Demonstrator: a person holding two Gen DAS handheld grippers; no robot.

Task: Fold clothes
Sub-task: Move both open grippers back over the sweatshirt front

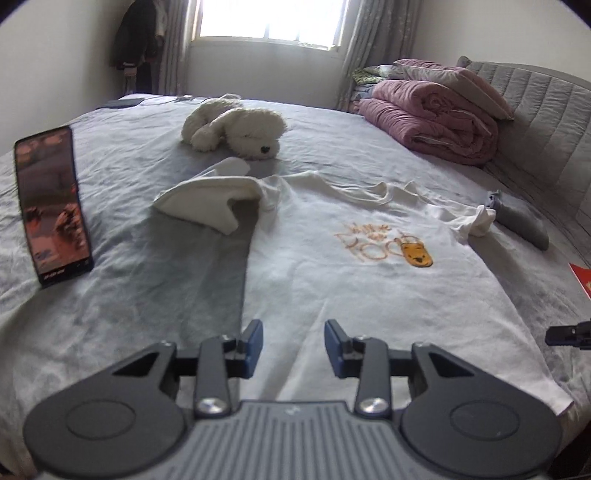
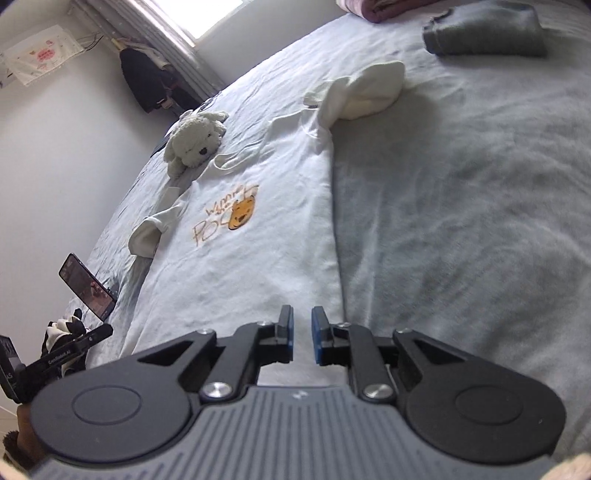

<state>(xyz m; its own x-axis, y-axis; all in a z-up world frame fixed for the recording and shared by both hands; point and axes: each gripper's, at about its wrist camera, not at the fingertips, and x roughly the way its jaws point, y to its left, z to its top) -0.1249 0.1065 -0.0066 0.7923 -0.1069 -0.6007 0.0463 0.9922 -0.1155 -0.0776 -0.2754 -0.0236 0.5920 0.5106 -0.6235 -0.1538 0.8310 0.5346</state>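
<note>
A white T-shirt (image 1: pixel 369 295) (image 2: pixel 240 273) with an orange bear print (image 1: pixel 417 254) lies spread flat, front up, on the grey bed sheet (image 1: pixel 140 302). One sleeve (image 1: pixel 207 203) is bunched at the left and the other sleeve (image 1: pixel 476 221) is crumpled at the right. My left gripper (image 1: pixel 293 343) hovers over the shirt's hem near its left edge, open with nothing between its blue pads. My right gripper (image 2: pixel 303 332) is above the hem at the shirt's right edge, its jaws a narrow gap apart and empty. Its tip also shows as the right gripper (image 1: pixel 569 334) at the frame edge.
A white plush dog (image 1: pixel 236 129) lies beyond the collar. A lit phone (image 1: pixel 51 206) stands propped at the left. Folded pink quilts (image 1: pixel 428 118) sit by the padded headboard (image 1: pixel 546 122). A grey folded garment (image 1: pixel 521 221) (image 2: pixel 484 33) lies past the right sleeve.
</note>
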